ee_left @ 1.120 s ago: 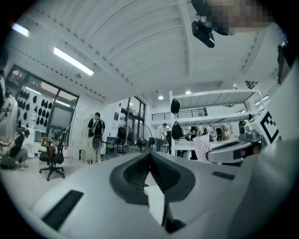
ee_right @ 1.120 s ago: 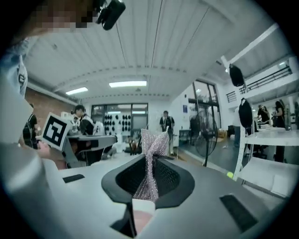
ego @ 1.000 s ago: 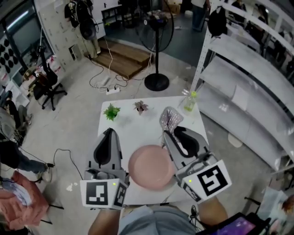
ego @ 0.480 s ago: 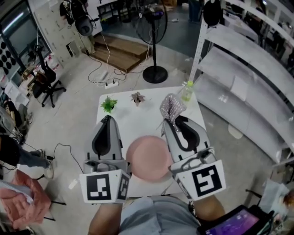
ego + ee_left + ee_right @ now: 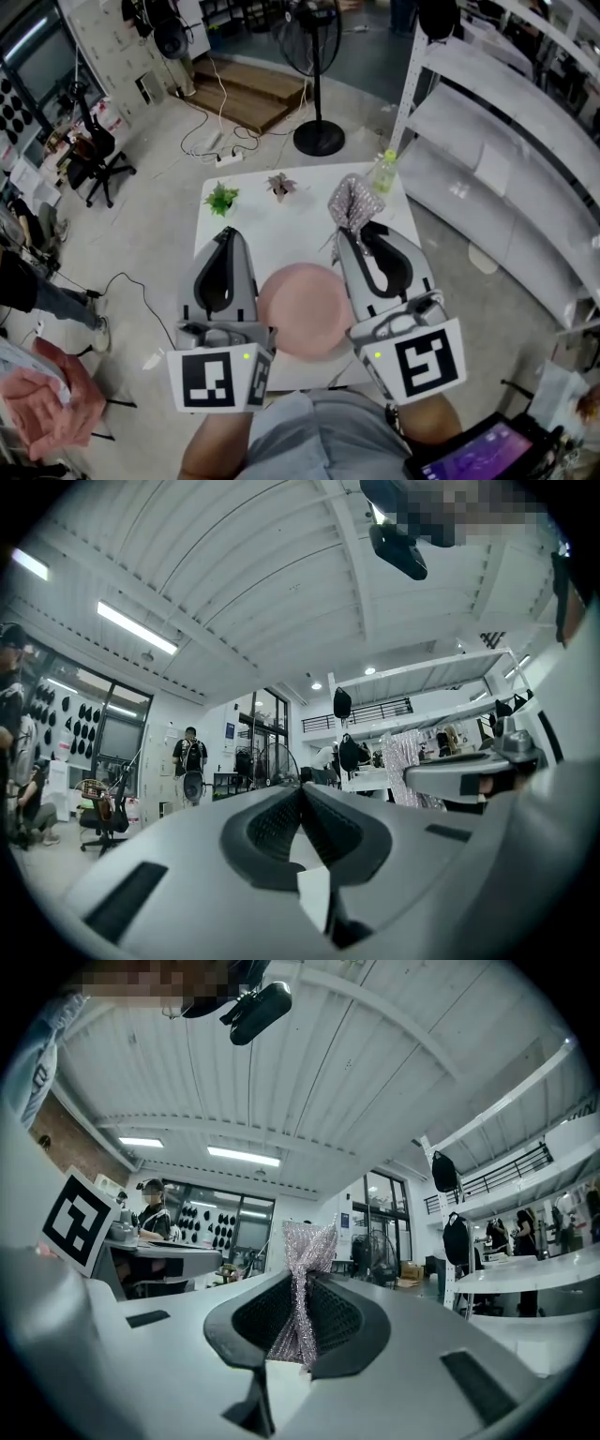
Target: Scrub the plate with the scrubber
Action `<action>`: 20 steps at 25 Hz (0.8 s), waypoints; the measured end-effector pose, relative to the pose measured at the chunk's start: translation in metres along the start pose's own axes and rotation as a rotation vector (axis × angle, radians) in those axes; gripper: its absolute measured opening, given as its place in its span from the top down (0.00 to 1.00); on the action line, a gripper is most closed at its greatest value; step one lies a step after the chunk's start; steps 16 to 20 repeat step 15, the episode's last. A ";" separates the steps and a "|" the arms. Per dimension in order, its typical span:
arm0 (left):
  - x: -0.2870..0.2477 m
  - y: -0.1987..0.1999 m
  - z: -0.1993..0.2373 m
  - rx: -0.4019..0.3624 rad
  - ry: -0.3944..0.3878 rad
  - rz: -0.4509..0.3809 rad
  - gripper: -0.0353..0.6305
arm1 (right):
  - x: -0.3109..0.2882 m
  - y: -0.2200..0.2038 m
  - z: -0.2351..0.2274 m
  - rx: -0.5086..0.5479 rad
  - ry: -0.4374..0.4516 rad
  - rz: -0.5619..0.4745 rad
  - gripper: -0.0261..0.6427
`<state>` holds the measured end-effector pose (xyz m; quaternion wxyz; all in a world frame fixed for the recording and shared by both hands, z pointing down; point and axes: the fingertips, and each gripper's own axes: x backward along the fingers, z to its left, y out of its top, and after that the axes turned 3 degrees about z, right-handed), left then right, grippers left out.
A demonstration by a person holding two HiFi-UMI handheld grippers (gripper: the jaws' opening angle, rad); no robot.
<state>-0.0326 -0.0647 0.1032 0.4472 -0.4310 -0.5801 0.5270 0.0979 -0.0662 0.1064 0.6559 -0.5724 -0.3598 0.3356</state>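
A round pink plate (image 5: pixel 302 309) lies on the white table (image 5: pixel 281 239), near its front edge, between my two grippers. My right gripper (image 5: pixel 349 234) (image 5: pixel 300 1288) is shut on a silvery mesh scrubber (image 5: pixel 353 204) (image 5: pixel 307 1246), which sticks out past the jaw tips, beyond the plate's far right rim. My left gripper (image 5: pixel 228 234) (image 5: pixel 300 791) hovers left of the plate, its jaws pressed together with nothing between them. The left gripper view also shows the scrubber (image 5: pixel 405 761) at the right. Neither gripper touches the plate.
At the table's far side stand a small green plant (image 5: pixel 222 199), a reddish plant (image 5: pixel 279 185) and a green bottle (image 5: pixel 382 172). A standing fan (image 5: pixel 317 136) is behind the table, and white shelving (image 5: pixel 487 141) to the right. Cables and an office chair (image 5: pixel 94 155) are on the floor at the left.
My left gripper has edged forward alongside the plate. The right gripper still holds the scrubber in much the same place. The plate has not moved on the table.
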 end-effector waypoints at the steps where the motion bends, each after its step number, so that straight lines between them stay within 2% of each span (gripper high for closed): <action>1: 0.000 0.000 0.000 0.000 0.001 0.002 0.94 | 0.000 0.000 0.000 0.000 0.000 0.000 0.86; 20: 0.000 0.005 -0.002 -0.005 0.003 0.008 0.94 | 0.000 0.003 0.002 0.004 0.006 0.009 0.86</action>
